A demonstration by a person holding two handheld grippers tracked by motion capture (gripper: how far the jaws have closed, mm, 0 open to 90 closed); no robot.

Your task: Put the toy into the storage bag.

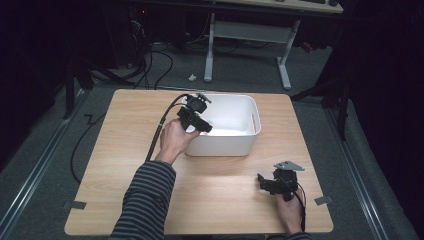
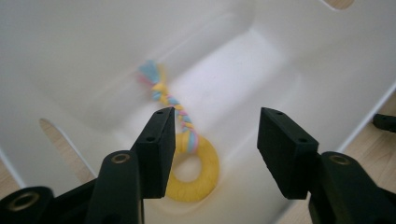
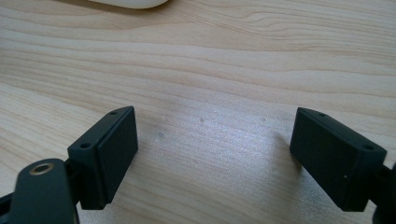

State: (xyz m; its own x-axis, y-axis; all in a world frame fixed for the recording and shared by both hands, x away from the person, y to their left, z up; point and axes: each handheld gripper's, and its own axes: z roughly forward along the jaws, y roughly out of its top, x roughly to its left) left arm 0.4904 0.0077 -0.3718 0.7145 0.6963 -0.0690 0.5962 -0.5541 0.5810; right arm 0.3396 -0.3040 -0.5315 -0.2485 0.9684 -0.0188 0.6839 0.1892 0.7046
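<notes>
Both claws gape: left claw (image 2: 212, 154) has apparently dropped the toy (image 2: 189, 161) in the bin (image 1: 252, 131); withdrawing seems next.

No legible text, label, brand mark, number or sign is found on any surface inspected. The white bin (image 1: 235, 137), the rope toy (image 2: 187, 154) lying in it and the wooden bench (image 1: 225, 200) carry no markings that can be read.
</notes>
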